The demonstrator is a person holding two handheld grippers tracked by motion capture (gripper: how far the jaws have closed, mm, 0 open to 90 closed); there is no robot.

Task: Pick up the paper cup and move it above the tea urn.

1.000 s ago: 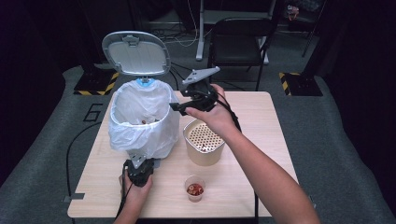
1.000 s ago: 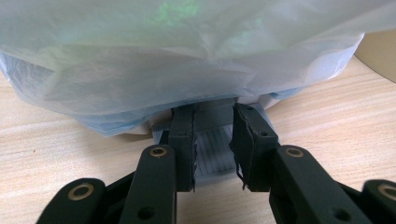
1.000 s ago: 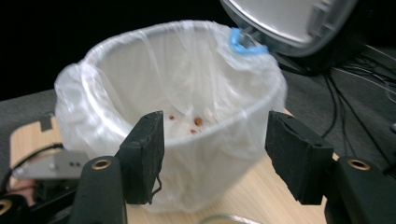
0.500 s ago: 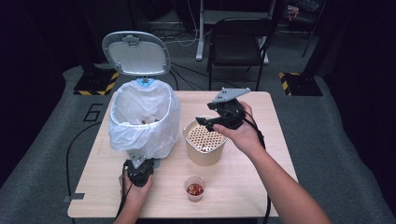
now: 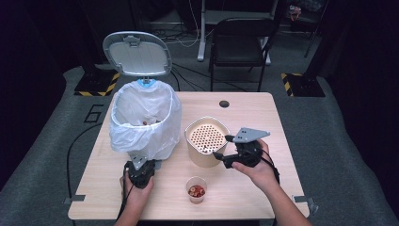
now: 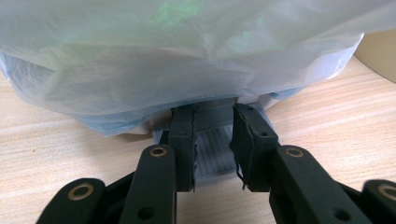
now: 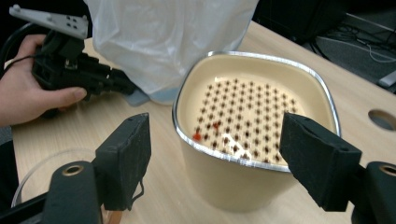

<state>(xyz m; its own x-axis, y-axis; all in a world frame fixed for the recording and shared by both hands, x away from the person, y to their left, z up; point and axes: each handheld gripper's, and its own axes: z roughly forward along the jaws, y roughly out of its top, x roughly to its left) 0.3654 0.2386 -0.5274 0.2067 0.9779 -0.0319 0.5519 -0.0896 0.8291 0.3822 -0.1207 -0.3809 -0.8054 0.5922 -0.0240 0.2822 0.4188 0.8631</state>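
While the left gripper [image 5: 137,165] presses the grey pedal [image 6: 212,149] at the base of the bin [image 5: 145,123], its jaws closed against that pedal's two sides, the bin lid [image 5: 137,54] stands raised. The right gripper [image 7: 215,158] sits low at the near right side of the cream container [image 5: 206,141], jaws spread wide with nothing between them; they have just been opening.

Step in hand, as judged: approach to grasp the container, presumably to tip its contents into the bin. A few red bits lie on the perforated insert [image 7: 254,114].

Next move: advance the right gripper so one jaw passes inside the metal rim [image 7: 224,156] and the other outside the wall, then close.

Clearances:
- Plastic liner [image 5: 162,136] hangs close to the container's left side; keep the jaws off it.
- Small cup [image 5: 196,189] stands near the front bench [image 5: 254,108] edge, between the two hands; avoid it.
- Open bench surface lies right of and behind the container.
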